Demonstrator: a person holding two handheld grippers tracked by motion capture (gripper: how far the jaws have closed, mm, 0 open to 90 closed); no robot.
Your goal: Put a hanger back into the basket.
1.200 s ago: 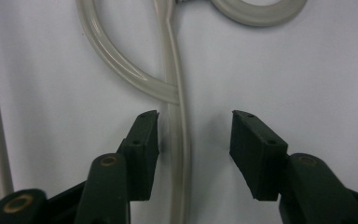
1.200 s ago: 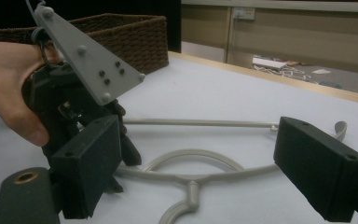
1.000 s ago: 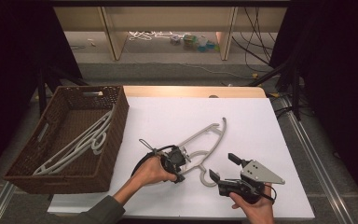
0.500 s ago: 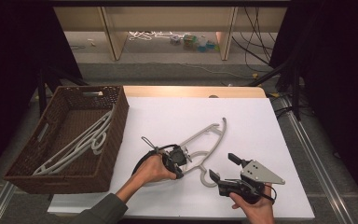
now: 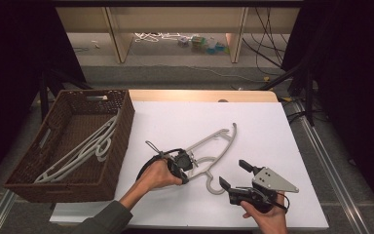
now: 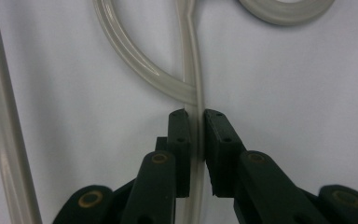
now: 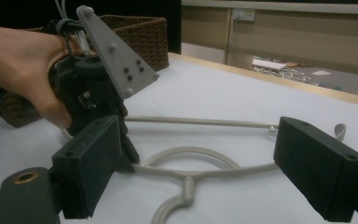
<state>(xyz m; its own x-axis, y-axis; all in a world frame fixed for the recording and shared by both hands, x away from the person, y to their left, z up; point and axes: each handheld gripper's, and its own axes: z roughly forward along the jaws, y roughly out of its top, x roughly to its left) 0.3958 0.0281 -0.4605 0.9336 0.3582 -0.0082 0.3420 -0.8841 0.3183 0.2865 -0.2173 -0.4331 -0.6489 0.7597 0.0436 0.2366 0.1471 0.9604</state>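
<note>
A pale grey plastic hanger (image 5: 215, 140) lies flat on the white tabletop (image 5: 268, 126). My left gripper (image 5: 187, 164) is shut on its thin bar near the hook. In the left gripper view the two black pads (image 6: 182, 140) pinch the bar (image 6: 193, 84) just below where the curved brace joins it. My right gripper (image 5: 233, 174) is open, held low by the hanger's hook end. In the right gripper view its jaws stand wide on either side of the hook's stem (image 7: 189, 179) without touching it, with the left gripper (image 7: 98, 98) beyond.
A brown wicker basket (image 5: 125, 127) stands at the table's left and holds other pale hangers (image 5: 85, 148). Wooden shelf legs and cables are on the floor past the far edge. White surface stretches to the right of the hanger.
</note>
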